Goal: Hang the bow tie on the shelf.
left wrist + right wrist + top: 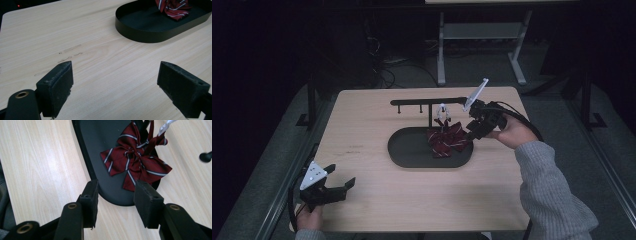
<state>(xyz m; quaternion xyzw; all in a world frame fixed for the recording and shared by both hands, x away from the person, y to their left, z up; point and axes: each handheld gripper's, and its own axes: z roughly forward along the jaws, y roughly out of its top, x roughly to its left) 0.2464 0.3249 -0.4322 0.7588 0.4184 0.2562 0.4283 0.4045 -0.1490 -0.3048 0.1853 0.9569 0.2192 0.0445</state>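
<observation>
Striped maroon bow tie (447, 140) sits in the black oval tray (409, 155) mid-desk (362, 130), maybe still clipped to the rack (427, 102). Right tongs (472, 131) hover at its 3 o'clock, jaws part-open, empty. Left tongs (339, 186) gape wide at 7 o'clock.

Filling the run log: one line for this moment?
left tongs: open, table edge | right tongs: open, at tray | bow: in tray

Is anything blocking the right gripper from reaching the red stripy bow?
Nothing visible does. The right gripper hangs open just above the near end of the black tray, and the striped bow lies right ahead between its jaws. The tray's low rim sits below them.
</observation>
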